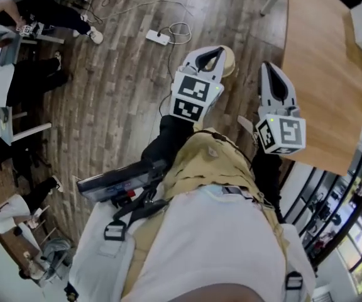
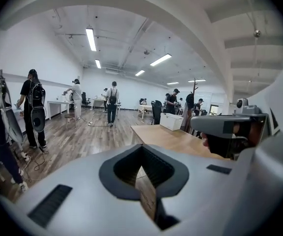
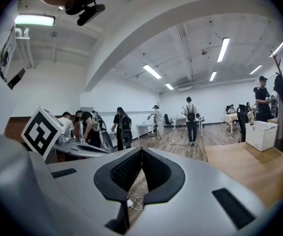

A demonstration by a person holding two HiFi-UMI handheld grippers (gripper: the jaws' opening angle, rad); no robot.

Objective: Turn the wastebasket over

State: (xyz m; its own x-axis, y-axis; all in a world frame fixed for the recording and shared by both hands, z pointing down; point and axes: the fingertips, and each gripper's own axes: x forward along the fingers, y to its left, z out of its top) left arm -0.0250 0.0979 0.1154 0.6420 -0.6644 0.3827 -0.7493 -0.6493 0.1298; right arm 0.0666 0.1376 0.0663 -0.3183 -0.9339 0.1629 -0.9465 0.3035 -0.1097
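A: Checking progress on the flip. Tongs?

B: Left gripper (image 2: 142,149) and right gripper (image 3: 141,151) both have their jaws together with nothing between them. They're side by side over the brown wood-plank floor (image 1: 124,74), and the right one is just beside the long edge of the light wooden table (image 1: 322,74).

A: Wastebasket?

B: Best candidate is the white slatted plastic basket (image 3: 262,135) at the table's far end. It looks upright, open side up, and is well apart from both grippers. Can't confirm from here that it's the bin.

A: So nothing done.

B: My read is zero progress. Left to do: reach it, open the jaws, grip the rim or wall, tip it over, set it mouth down. Beyond it there are only people at desks across the room.
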